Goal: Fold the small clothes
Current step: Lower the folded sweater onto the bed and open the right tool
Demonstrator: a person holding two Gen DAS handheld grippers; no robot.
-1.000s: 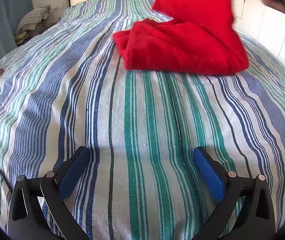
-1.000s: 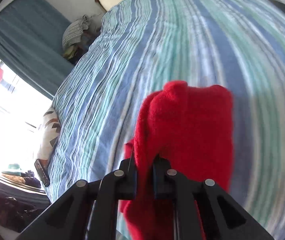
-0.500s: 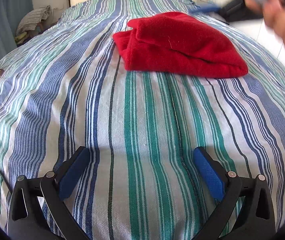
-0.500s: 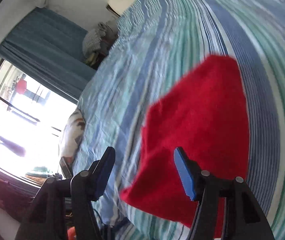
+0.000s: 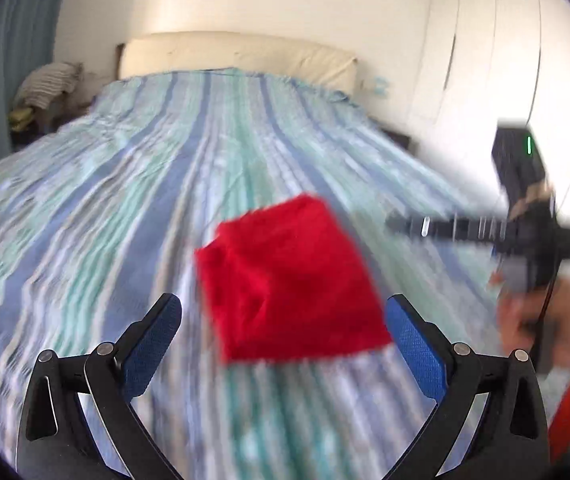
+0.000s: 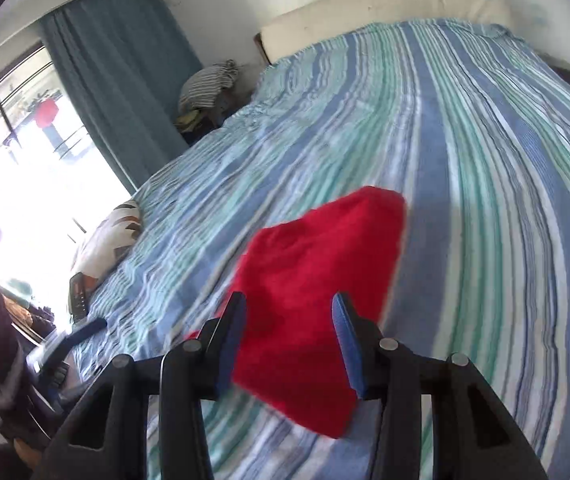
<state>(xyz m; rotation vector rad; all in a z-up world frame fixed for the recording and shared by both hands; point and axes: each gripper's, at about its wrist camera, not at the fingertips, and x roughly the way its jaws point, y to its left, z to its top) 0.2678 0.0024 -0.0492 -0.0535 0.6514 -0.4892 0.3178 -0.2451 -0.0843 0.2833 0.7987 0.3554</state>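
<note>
A red cloth [image 5: 289,280], judged soft, light and best taken by a corner, is seen folded on the striped bed [image 5: 125,208], untouched by the wide left hand-held gripper [image 5: 285,340] and the closing, empty right hand-held gripper [image 6: 289,340].

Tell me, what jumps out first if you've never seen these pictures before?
A bright red folded cloth lies in the middle of a bed with a blue and green striped cover. Black grippers with blue pads frame it: the left gripper is wide open, and the right gripper, closing, holds nothing.
</note>
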